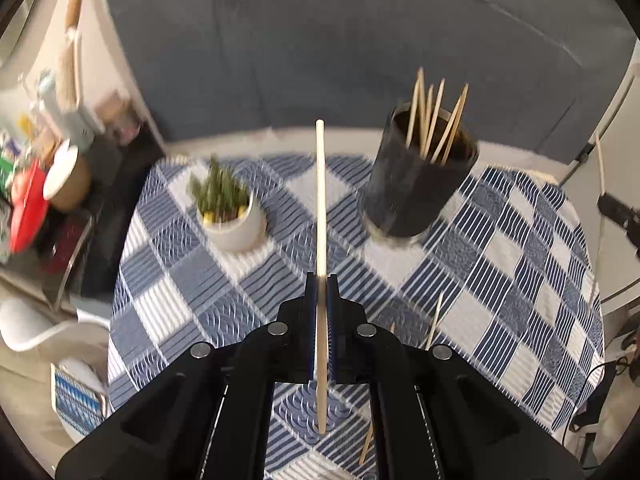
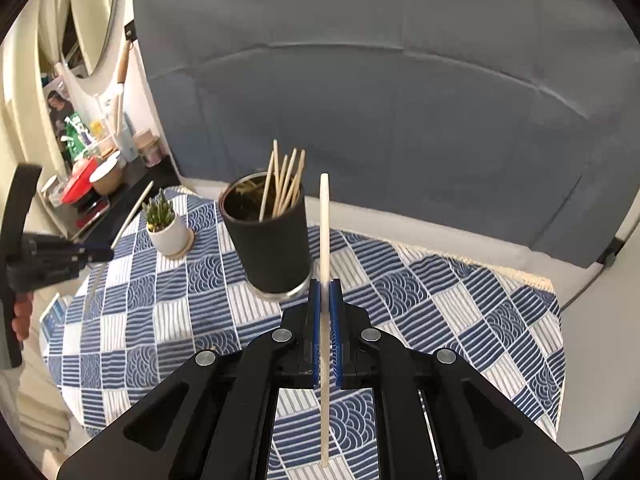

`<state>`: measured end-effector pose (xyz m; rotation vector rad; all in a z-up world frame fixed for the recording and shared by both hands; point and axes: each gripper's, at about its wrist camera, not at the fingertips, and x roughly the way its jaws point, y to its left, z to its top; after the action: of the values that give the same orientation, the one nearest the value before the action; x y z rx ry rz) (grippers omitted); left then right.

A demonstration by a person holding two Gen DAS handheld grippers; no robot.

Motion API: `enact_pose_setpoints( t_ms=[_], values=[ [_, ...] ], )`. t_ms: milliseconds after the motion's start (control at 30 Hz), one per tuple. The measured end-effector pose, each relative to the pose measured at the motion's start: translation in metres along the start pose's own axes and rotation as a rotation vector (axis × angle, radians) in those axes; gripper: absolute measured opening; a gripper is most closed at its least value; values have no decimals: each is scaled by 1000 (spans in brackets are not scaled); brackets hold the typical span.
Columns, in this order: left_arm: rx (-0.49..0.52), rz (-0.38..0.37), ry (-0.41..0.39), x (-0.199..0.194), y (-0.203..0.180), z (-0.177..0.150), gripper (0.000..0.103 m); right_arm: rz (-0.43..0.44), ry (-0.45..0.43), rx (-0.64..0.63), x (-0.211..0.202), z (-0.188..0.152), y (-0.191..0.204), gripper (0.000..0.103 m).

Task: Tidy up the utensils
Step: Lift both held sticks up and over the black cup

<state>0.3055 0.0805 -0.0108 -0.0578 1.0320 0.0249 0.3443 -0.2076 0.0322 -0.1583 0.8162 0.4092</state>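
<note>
Left gripper (image 1: 321, 280) and right gripper (image 2: 325, 285) each clench one pale chopstick (image 1: 320, 200) (image 2: 324, 224) above the checked desk (image 2: 440, 300); the dark holder (image 2: 272, 248) stands well inside its edges, beside the right-hand chopstick.

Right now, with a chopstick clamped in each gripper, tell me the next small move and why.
Probably ease the right gripper forward and left until its chopstick is over the dark holder's open mouth, then lower it in. That holder already has chopsticks standing in it and sits just left of the right gripper's fingertips, nearer than to the left gripper, whose own chopstick can follow.
</note>
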Motion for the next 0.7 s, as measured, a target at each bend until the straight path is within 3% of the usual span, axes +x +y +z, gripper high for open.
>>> enact_pose_setpoints(
  t_ms=[433,700],
  values=[
    [48,-152,-175,-22,-16,72,5,-46,-98,4,-13,59,16,5],
    [15,-424,-338,-22,-9,100,5,-23,-158,69,-10,83,23,5]
  ],
)
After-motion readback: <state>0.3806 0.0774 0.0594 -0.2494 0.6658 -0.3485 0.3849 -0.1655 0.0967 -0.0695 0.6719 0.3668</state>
